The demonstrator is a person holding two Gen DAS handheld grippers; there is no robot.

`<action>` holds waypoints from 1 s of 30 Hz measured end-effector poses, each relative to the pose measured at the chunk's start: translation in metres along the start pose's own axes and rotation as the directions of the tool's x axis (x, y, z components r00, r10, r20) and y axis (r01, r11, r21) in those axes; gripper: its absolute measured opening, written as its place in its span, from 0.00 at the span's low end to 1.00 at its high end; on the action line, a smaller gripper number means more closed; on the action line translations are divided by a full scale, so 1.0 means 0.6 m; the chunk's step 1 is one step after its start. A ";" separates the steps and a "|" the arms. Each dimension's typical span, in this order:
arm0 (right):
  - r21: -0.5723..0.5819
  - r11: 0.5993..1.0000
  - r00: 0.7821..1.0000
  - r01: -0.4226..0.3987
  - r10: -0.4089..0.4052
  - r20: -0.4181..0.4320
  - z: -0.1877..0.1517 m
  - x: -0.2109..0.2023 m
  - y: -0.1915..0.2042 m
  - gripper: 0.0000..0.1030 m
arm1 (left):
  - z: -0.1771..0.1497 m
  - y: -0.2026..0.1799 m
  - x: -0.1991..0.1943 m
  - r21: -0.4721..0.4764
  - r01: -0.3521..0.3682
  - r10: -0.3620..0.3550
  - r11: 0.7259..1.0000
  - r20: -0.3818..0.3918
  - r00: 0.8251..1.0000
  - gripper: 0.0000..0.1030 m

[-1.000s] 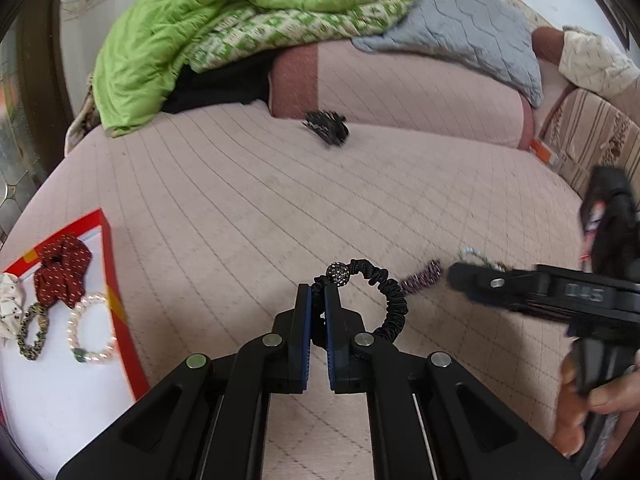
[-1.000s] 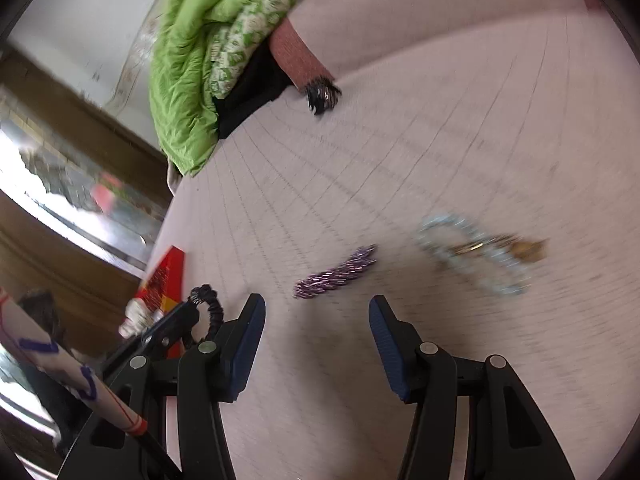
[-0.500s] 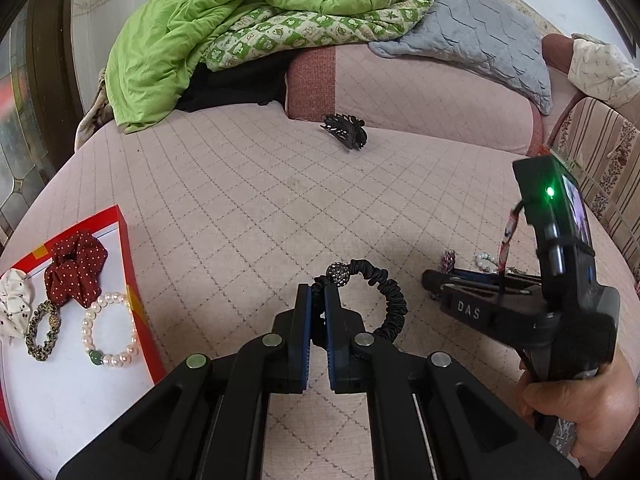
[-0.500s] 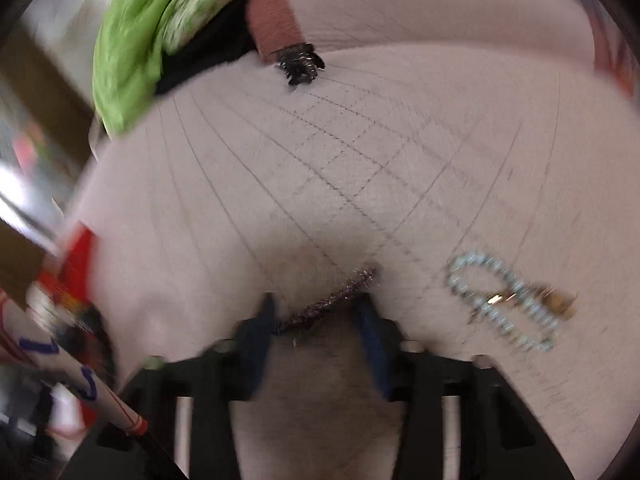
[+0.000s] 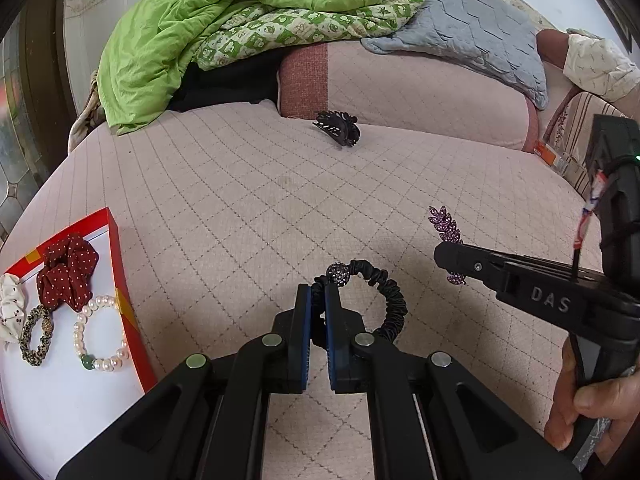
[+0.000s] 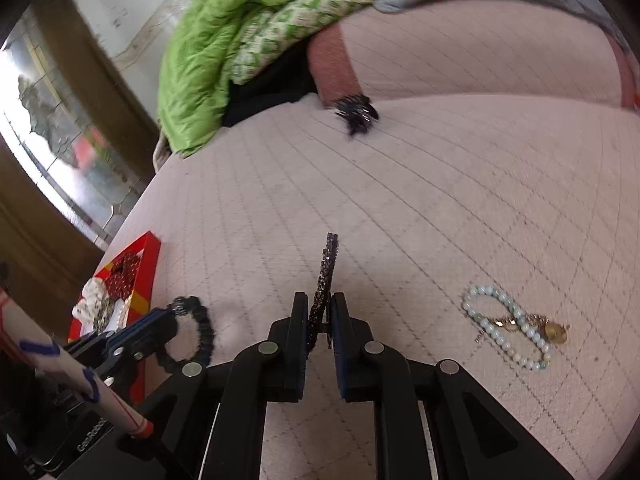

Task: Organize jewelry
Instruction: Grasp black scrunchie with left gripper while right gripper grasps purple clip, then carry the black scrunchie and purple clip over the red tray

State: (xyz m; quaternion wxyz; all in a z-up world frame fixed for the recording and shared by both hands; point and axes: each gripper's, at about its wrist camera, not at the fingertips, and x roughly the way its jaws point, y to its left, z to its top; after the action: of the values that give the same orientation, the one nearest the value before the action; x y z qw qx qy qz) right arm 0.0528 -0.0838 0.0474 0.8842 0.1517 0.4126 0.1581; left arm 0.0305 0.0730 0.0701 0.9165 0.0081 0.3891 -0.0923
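My left gripper [image 5: 318, 300] is shut on a black hair tie with a sparkly bead [image 5: 384, 300], held just above the pink quilted bed; it also shows in the right wrist view [image 6: 200, 332]. My right gripper [image 6: 320, 312] is shut on a purple leaf-shaped hair clip [image 6: 326, 276], which stands up between the jaws; the clip also shows in the left wrist view [image 5: 444, 228]. A red-rimmed white tray [image 5: 128, 320] at the left holds a red scrunchie [image 5: 66, 272], a pearl bracelet [image 5: 100, 334], a leopard tie and a white scrunchie.
A pale bead bracelet with a gold charm [image 6: 516, 330] lies on the bed at the right. A black claw clip [image 5: 336, 128] lies by the pillow. A green blanket [image 5: 224, 24] and a grey pillow [image 5: 472, 28] are at the back.
My right gripper moved onto the purple clip, closed on it and lifted it off the bed. My left gripper still holds the black hair tie in place.
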 end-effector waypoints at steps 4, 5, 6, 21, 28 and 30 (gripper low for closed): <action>-0.007 1.000 1.000 -0.019 0.019 0.009 -0.005 -0.006 0.007 0.12 | 0.000 0.001 0.000 -0.001 -0.005 0.005 1.000 0.003 1.000 0.06; -0.008 1.000 1.000 -0.022 0.022 0.012 -0.005 -0.005 0.013 0.12 | 0.000 0.000 0.001 0.001 -0.006 0.006 1.000 0.004 1.000 0.06; -0.007 1.000 1.000 -0.022 0.023 0.012 -0.003 -0.002 0.017 0.12 | 0.000 -0.002 0.001 0.003 -0.005 0.005 1.000 0.003 1.000 0.06; -0.008 1.000 0.999 -0.027 0.028 0.025 -0.004 -0.014 0.017 0.12 | 0.003 0.002 -0.003 0.004 -0.011 0.011 1.000 0.012 1.000 0.06; -0.013 0.999 0.999 -0.031 0.031 0.026 -0.004 -0.015 0.018 0.12 | 0.004 0.007 -0.009 -0.003 -0.016 0.016 1.000 0.022 1.000 0.06; -0.015 0.999 0.999 -0.036 0.036 0.028 -0.003 -0.017 0.020 0.12 | 0.004 0.009 -0.011 -0.004 -0.017 0.018 1.000 0.024 1.000 0.06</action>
State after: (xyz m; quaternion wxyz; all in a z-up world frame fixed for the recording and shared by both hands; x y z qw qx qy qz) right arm 0.0437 -0.0770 0.0579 0.8881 0.1551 0.3960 0.1746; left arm 0.0288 0.0790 0.0761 0.9220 0.0085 0.3780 -0.0836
